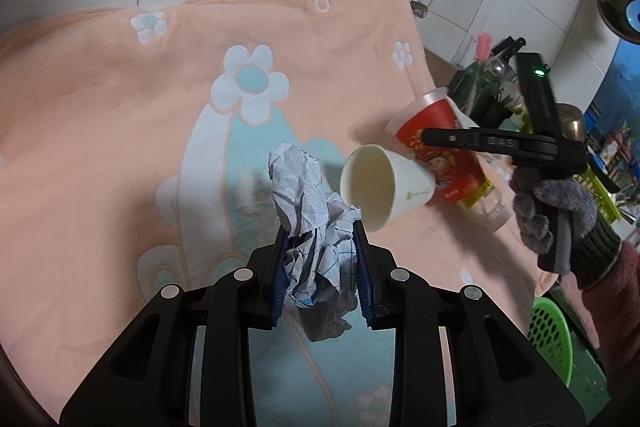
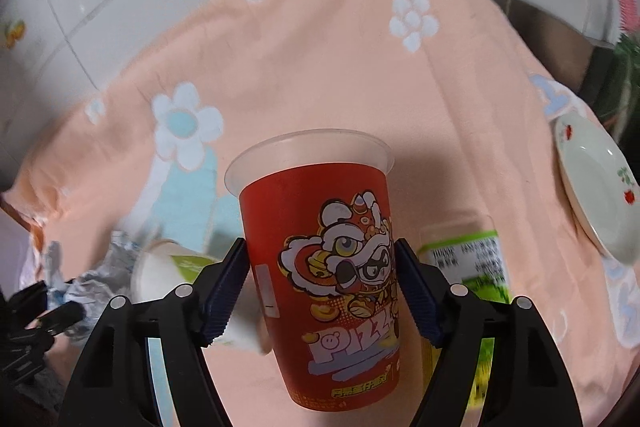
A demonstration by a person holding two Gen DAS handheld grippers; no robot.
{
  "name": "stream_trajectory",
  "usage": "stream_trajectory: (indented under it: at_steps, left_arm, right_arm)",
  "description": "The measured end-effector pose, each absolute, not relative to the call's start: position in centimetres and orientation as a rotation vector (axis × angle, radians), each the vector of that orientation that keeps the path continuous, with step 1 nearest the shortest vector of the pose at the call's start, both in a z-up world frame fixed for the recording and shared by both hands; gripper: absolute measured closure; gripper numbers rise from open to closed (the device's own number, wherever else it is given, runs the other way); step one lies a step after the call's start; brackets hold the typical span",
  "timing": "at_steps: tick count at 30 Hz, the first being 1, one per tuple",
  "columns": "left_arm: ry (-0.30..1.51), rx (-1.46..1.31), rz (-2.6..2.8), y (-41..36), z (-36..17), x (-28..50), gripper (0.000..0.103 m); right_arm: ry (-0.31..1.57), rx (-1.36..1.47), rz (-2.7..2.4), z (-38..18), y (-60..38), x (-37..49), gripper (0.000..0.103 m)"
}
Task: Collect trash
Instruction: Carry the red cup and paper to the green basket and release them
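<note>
Crumpled white paper wad (image 1: 316,227) is pinched between the left gripper (image 1: 320,255) jaws, lifted for disposal. Tall red printed plastic cup (image 2: 324,259) is clamped between the right gripper (image 2: 320,291) pads, rim pointing away beyond the fingertips.

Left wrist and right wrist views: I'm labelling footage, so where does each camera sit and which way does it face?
Left wrist: on the left tongs, looking down along them at crumpled paper pinched over the peach cloth; the gloved right hand shows.
Right wrist: on the right tongs, tilted down at the red cup between its pads; only the tongs show.
Shared: red cup, white paper cup, paper, cloth.
</note>
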State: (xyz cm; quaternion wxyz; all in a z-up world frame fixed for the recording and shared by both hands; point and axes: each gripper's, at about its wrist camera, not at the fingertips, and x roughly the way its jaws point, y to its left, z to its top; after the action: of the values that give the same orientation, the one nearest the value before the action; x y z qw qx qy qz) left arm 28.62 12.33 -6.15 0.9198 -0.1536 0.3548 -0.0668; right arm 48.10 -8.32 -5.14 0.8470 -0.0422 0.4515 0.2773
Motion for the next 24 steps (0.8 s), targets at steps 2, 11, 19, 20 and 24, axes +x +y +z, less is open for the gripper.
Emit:
stream_trajectory:
  at_steps: [2, 11, 19, 20, 24]
  left_arm:
    - [0.725, -0.321, -0.143, 12.2, -5.9, 28.1, 0.075]
    - [0.705, -0.321, -0.211, 9.4, -4.2, 24.3, 0.074]
    - [0.685, -0.31, -0.305, 5.2, -2.5, 20.9, 0.074]
    - [0.686, -0.309, -0.319, 4.5, -2.5, 20.5, 0.074]
    - [0.691, -0.302, -0.372, 2.0, -2.3, 19.2, 0.074]
  right_arm:
    - [0.929, -0.062, 0.59, -4.0, -9.3, 46.6, 0.033]
    - [0.865, -0.013, 0.577, -0.3, -14.2, 38.0, 0.033]
    - [0.833, 0.003, 0.504, 0.6, -19.2, 29.8, 0.033]
    - [0.833, 0.009, 0.499, 0.5, -19.7, 29.1, 0.033]
    - [0.826, 0.015, 0.449, -0.1, -22.6, 25.2, 0.033]
